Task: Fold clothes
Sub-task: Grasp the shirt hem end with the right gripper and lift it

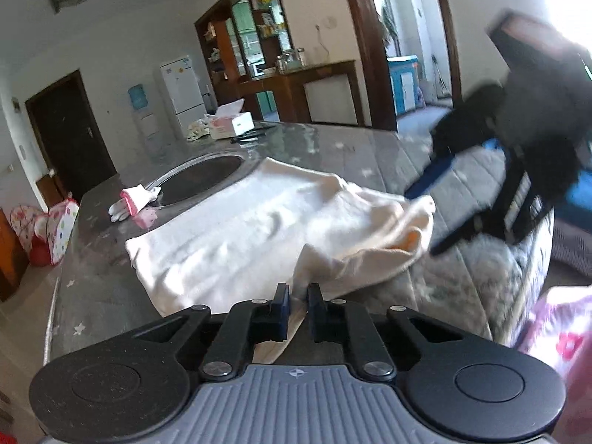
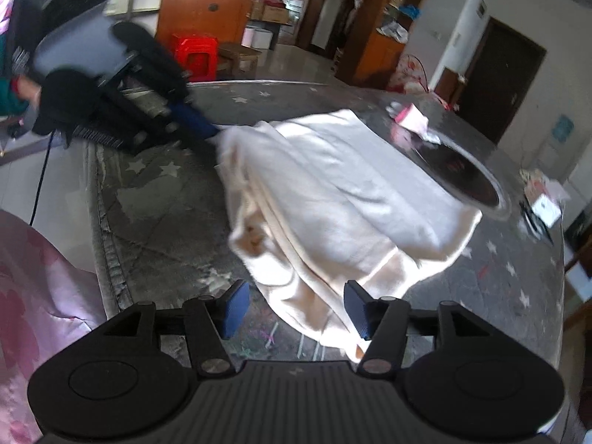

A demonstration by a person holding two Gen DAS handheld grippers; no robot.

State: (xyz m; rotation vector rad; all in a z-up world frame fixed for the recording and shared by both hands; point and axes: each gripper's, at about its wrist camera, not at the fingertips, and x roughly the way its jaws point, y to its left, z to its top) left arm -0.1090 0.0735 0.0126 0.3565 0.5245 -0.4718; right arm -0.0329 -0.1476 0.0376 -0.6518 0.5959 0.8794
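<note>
A cream-white garment (image 1: 259, 229) lies partly folded on the grey star-patterned table (image 1: 96, 281). My left gripper (image 1: 298, 301) is shut on a near edge of the garment, and it also shows in the right wrist view (image 2: 211, 131), pinching the cloth's far left corner. My right gripper (image 2: 296, 309) is open, its blue pads on either side of the garment's (image 2: 333, 192) near hanging edge. In the left wrist view the right gripper (image 1: 425, 218) sits at the garment's right end, blurred.
A round dark glass turntable (image 1: 199, 179) sits behind the garment. A pink-and-white glove (image 1: 135, 201) lies to its left. A tissue box (image 1: 231, 122) stands at the far table edge. Pink cloth (image 2: 33, 296) lies off the table's near left.
</note>
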